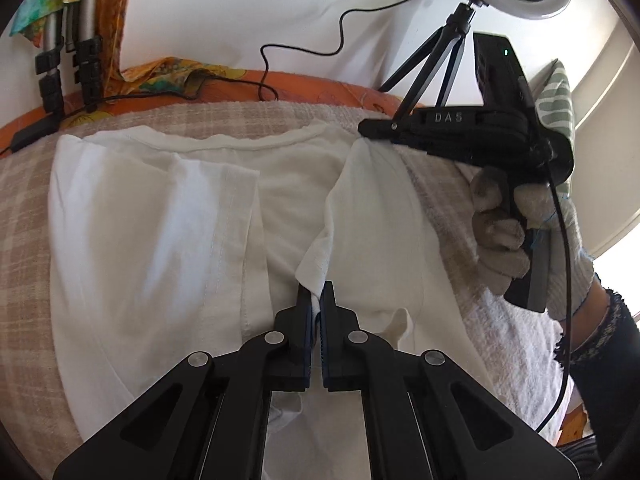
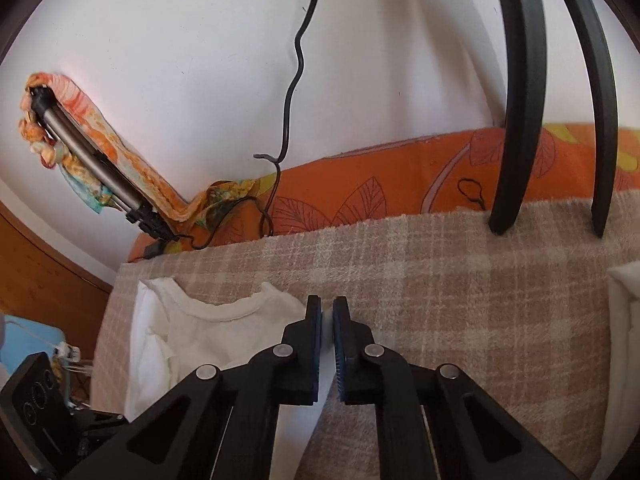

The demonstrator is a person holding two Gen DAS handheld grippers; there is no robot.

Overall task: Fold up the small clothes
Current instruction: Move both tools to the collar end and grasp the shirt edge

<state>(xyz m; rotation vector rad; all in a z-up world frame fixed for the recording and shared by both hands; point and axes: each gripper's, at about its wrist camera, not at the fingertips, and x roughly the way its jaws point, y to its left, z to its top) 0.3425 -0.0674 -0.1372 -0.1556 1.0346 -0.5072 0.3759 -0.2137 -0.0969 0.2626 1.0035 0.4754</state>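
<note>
A small white T-shirt (image 1: 160,220) lies on a beige checked towel (image 1: 24,208), its left side folded inward. My left gripper (image 1: 316,294) is shut on the shirt's right side edge and holds it raised over the middle. My right gripper (image 1: 370,128) is shut on the same side near the collar. In the right wrist view the right gripper (image 2: 327,312) pinches white cloth, with the shirt's collar (image 2: 224,312) just to its left.
A ring light on a black tripod (image 1: 440,60) stands at the back right, its legs (image 2: 516,120) resting on the towel. Black cables (image 1: 304,48) trail over an orange floral sheet (image 2: 380,184). A white wall is behind. A white cloth (image 2: 624,340) lies at the right.
</note>
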